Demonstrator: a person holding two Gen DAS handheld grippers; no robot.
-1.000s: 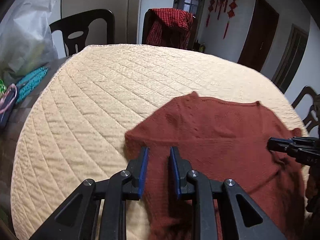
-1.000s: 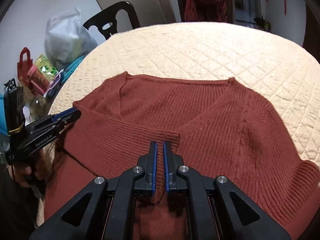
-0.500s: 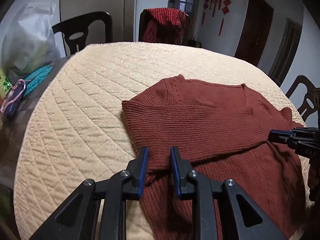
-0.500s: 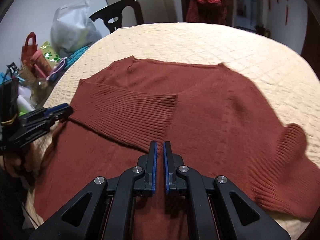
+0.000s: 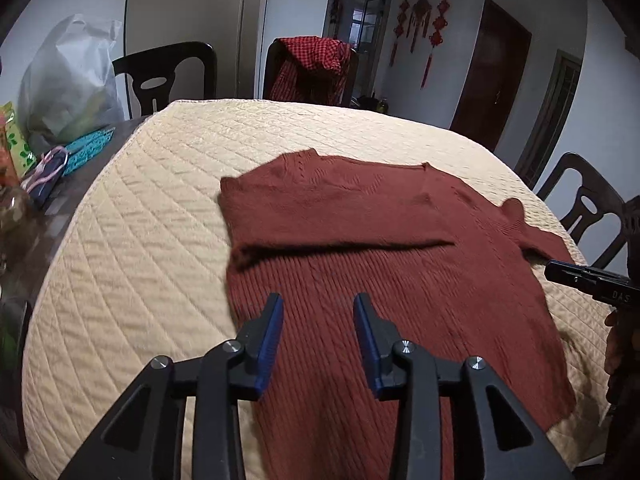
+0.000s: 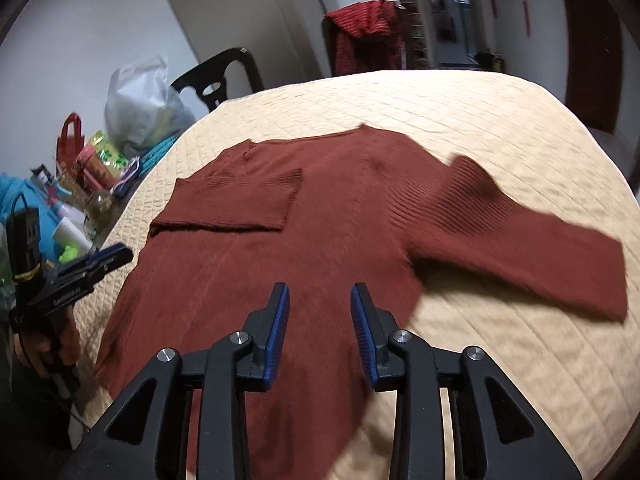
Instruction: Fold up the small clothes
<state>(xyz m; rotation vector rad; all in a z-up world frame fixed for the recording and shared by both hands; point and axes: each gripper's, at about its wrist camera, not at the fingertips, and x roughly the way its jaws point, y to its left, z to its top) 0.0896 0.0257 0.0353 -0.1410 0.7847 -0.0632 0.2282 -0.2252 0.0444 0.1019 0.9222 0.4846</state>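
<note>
A rust-red knitted sweater (image 5: 384,248) (image 6: 280,248) lies flat on a round table under a cream quilted cover (image 5: 140,220) (image 6: 500,128). One sleeve (image 6: 236,196) is folded across the chest; the other sleeve (image 6: 532,248) stretches out to the right on the cover. My left gripper (image 5: 319,312) hovers above the sweater's lower body, jaws opening, nothing between them. My right gripper (image 6: 319,300) hangs over the hem area, jaws opening too, empty. Each gripper shows at the edge of the other view: the right gripper (image 5: 592,280), the left gripper (image 6: 96,264).
Bags and clutter (image 6: 104,152) crowd the table's left side beyond the cover, with a plastic bag (image 5: 68,84). Dark chairs (image 5: 168,76) ring the table; one carries a red checked cloth (image 5: 316,68). Another chair (image 5: 592,204) stands at the right.
Both grippers let go of the sleeve after laying it across the chest, opened, and drew back toward the hem. The sweater now lies farther from both cameras.
</note>
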